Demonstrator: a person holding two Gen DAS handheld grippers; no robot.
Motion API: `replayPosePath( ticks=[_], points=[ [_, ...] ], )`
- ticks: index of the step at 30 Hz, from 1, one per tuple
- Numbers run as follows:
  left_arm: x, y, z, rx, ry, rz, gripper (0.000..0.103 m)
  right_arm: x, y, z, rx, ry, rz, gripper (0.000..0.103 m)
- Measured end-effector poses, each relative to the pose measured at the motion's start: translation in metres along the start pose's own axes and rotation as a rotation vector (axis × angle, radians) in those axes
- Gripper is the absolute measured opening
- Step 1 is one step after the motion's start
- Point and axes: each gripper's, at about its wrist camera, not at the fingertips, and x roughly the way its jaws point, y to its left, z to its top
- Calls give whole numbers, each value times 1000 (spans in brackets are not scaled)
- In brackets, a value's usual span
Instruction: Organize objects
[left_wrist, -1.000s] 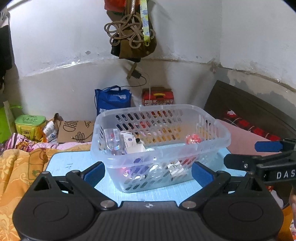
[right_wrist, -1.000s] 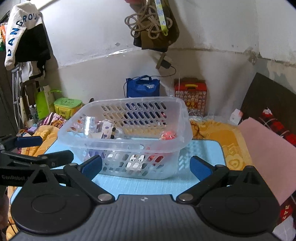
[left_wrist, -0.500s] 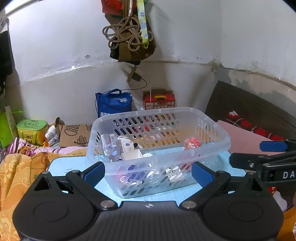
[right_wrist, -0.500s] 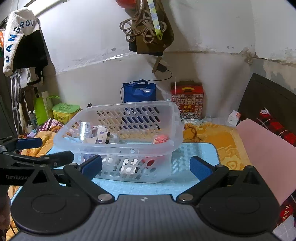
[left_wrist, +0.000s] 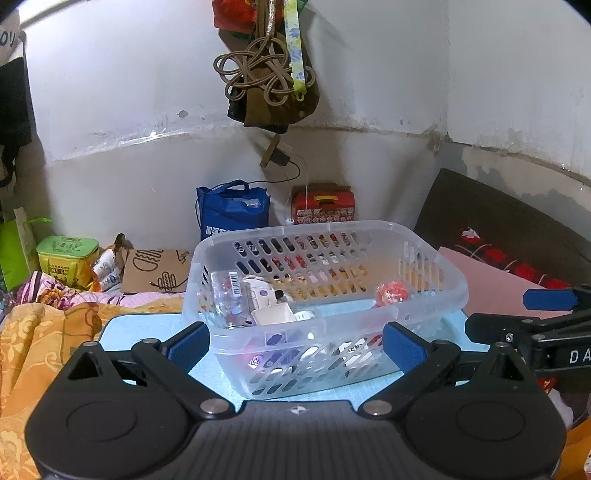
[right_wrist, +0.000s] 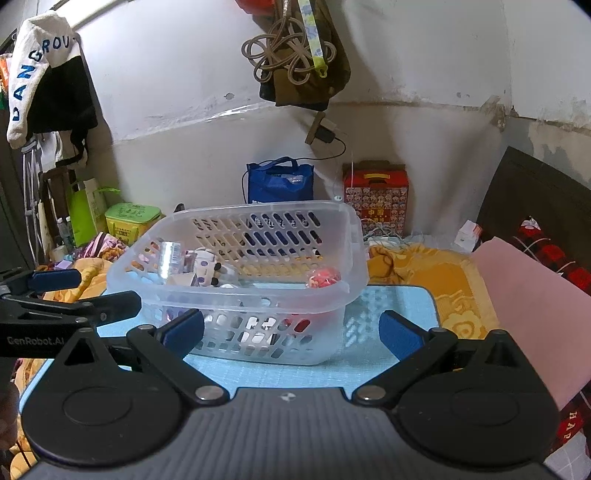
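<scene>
A clear plastic basket (left_wrist: 424, 306) (right_wrist: 332, 221) stands on a light blue mat (left_wrist: 147, 325) (right_wrist: 391, 306). Inside it lie a clear bottle with a barcode (left_wrist: 229, 295) (right_wrist: 170, 258), a white toy with purple spots (left_wrist: 264, 293) (right_wrist: 204, 267), a small white box (left_wrist: 272, 316) and a red ball (left_wrist: 392, 292) (right_wrist: 325, 277). My left gripper (left_wrist: 295, 345) is open and empty, just in front of the basket. My right gripper (right_wrist: 291, 330) is open and empty, in front of the basket's right half. Each gripper shows at the edge of the other's view.
A blue bag (left_wrist: 232, 216), a red patterned box (left_wrist: 323, 205) and a green tin (left_wrist: 68, 254) stand along the far wall. Orange bedding (left_wrist: 40, 339) lies left of the mat, a pink sheet (right_wrist: 524, 295) to its right. Bags and cord (left_wrist: 266, 74) hang on the wall.
Both grippers have drawn back and risen a little, so the basket sits lower and farther away in both views. Both stay open.
</scene>
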Motion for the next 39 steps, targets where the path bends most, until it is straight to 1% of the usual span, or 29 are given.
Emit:
replayPosePath(
  ticks=[4, 19, 32, 39],
  points=[
    [1, 3, -1, -3, 2, -8, 101, 0, 0, 0, 5, -8, -3, 103],
    [5, 10, -4, -21, 5, -2, 101, 6, 4, 0, -6, 1, -15, 103],
    [7, 11, -6, -19, 9, -20, 101, 7, 2, -1, -1, 3, -19, 103],
    [5, 9, -7, -10, 2, -15, 101, 7, 4, -2, -8, -1, -23, 103]
  ],
)
